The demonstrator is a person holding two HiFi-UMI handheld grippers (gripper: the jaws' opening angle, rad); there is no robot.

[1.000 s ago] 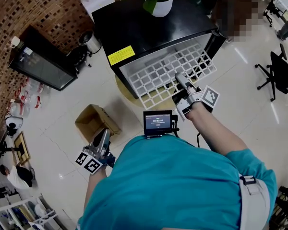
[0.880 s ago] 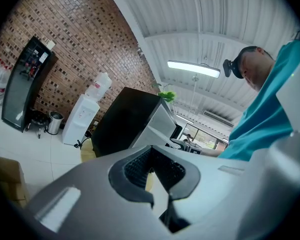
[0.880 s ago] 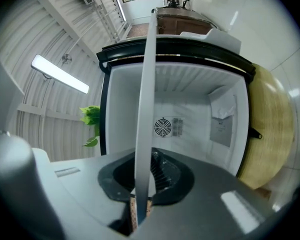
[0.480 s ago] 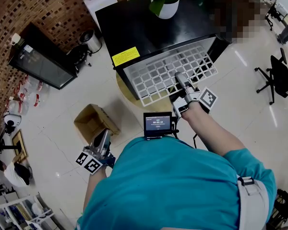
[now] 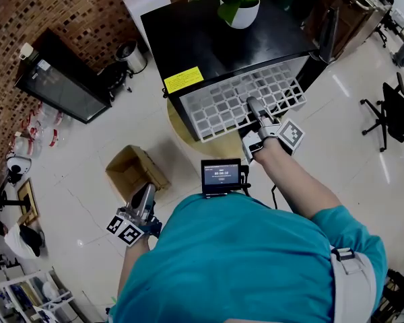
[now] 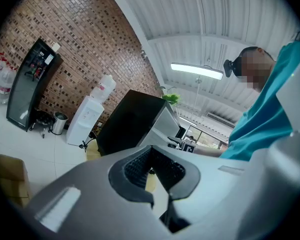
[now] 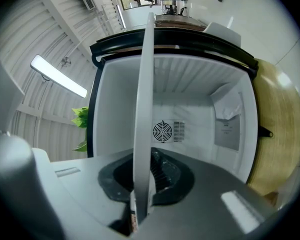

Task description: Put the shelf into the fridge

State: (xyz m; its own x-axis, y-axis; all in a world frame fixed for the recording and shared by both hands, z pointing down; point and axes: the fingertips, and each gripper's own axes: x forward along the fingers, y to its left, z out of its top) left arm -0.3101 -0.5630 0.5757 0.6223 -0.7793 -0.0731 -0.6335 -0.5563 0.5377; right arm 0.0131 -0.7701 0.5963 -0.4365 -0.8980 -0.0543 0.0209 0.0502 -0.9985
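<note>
**While the shelf hangs partway out of the fridge, the right claw has it by the near edge**

Because the fridge (image 5: 222, 39) stands open at twelve o'clock from the person, its white cavity (image 7: 190, 109) faces the right claw squarely. The shelf (image 5: 242, 99) is a white open grid with its far part inside the cavity and its near part jutting out toward six o'clock. It looks light and stiff, so it should slide rather than bend. Its coating is probably smooth, so a thin rim could slip or twist in a pinch. The middle of the near edge seems the best place to hold it, keeping it level so that neither side binds.

The right claw (image 5: 254, 103), at one o'clock, is clamped on that near edge. In the right gripper view the shelf (image 7: 142, 109) shows edge-on as a pale band running between the pads of the right claw (image 7: 144, 181) and on into the cavity. The left claw (image 5: 148, 188) hangs at seven o'clock near a box (image 5: 136, 170), well apart from the shelf. Its tips (image 6: 151, 151) are pressed together with nothing between them.
</note>
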